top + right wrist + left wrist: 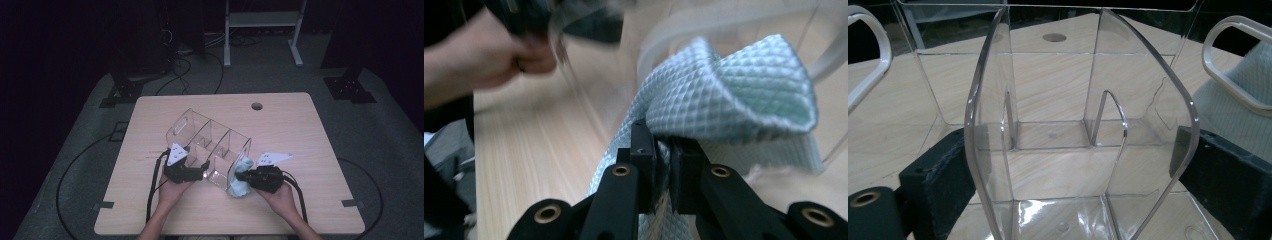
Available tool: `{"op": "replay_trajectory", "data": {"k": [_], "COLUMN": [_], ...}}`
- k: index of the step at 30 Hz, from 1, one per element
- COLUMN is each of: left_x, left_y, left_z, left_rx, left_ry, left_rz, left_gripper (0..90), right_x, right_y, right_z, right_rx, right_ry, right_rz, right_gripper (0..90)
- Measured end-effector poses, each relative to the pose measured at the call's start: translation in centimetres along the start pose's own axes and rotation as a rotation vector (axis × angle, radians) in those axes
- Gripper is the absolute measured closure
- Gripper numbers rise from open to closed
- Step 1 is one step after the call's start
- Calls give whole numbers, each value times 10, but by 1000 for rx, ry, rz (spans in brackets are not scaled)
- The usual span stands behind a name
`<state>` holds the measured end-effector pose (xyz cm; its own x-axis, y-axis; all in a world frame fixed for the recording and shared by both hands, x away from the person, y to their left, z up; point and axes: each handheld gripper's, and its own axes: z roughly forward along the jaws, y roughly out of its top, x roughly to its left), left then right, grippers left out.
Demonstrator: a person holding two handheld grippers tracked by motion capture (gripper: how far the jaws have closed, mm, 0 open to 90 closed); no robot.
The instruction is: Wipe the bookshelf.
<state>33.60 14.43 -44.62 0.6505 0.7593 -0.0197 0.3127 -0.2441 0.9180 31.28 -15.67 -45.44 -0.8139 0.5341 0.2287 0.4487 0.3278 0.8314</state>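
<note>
A clear plastic organizer (210, 137) with several compartments lies tilted on the wooden table (300, 130). My left gripper (202, 168) is shut on its near side; in the left gripper view the black pads (938, 185) press both edges of a curved clear wall of the organizer (1058, 85). My right gripper (242, 176) is shut on a pale blue quilted cloth (237, 189), held against the organizer's right end. In the right gripper view the jaws (663, 145) pinch the cloth (734, 95), bunched above them. The cloth (1243, 100) sits behind a white handle slot.
A round cable hole (257, 106) is near the table's far edge. Cables trail from both grippers off the near edge. A white metal stand (262, 30) and black cables lie on the floor beyond. The person's other hand (499, 60) appears blurred at upper left.
</note>
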Motion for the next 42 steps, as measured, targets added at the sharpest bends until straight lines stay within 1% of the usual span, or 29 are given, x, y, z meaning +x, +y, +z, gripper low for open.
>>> {"op": "replay_trajectory", "data": {"k": [2,3,6,8,10,11,13,15,16,17,18,20,22,24,25,26,28,29,31,33,34,36,38,41,42], "left_x": [0,0,0,0,0,0,0,0,0,0,0,0,0,0,0,0,-1,-1,-1,-1,-1,-1,-1,-1,-1], "left_y": [0,0,0,0,0,0,0,0,0,0,0,0,0,0,0,0,0,0,0,0,0,0,0,0,0], "left_z": [0,0,0,0,0,0,0,0,0,0,0,0,0,0,0,0,1,1,1,2,2,2,1,1,1], "left_rx": [1,1,2,1,0,1,2,2,2,2,2,1,1,1,1,1,1,-1,-3,-5,-6,-4,-2,-2,-2], "left_ry": [0,0,-1,-3,-3,-2,0,2,2,3,3,4,3,1,1,1,1,0,-1,-1,-1,-4,-5,-6,-6], "left_rz": [2,3,5,4,4,3,3,3,2,1,1,1,2,4,4,3,-2,-2,-1,0,0,1,1,1,1], "left_gripper": [62,65,67,71,71,70,70,70,70,70,70,69,69,70,69,69,69,68,68,69,68,68,68,68,68], "right_x": [1,4,7,4,-2,-6,-15,-28,-33,-35,-36,-31,-22,-20,-20,-30,-41,-45,-52,-59,-62,-67,-69,-67,-65], "right_y": [-10,-13,-7,-2,-1,-2,-6,-11,-13,-15,-16,-17,-19,-17,-17,-12,-7,-5,-1,-1,-4,-9,-11,-1,6], "right_z": [11,15,12,7,5,6,10,15,17,19,19,20,23,24,24,20,16,14,10,8,9,13,13,4,-2], "right_rx": [52,70,72,52,40,40,51,65,69,74,77,85,113,129,129,121,104,88,69,46,44,58,56,16,-8], "right_ry": [16,12,-7,-18,-37,-54,-84,-96,-99,-101,-100,-91,-61,-61,-61,-82,-100,-110,-133,-141,-140,-131,-130,-143,-152], "right_rz": [12,-2,-38,-38,-33,-40,-36,4,23,31,35,27,0,-34,-34,-13,10,21,37,64,81,100,116,98,84], "right_gripper": [827,827,828,828,828,828,828,828,828,827,826,826,826,826,826,825,825,825,825,825,825,824,824,824,824]}}
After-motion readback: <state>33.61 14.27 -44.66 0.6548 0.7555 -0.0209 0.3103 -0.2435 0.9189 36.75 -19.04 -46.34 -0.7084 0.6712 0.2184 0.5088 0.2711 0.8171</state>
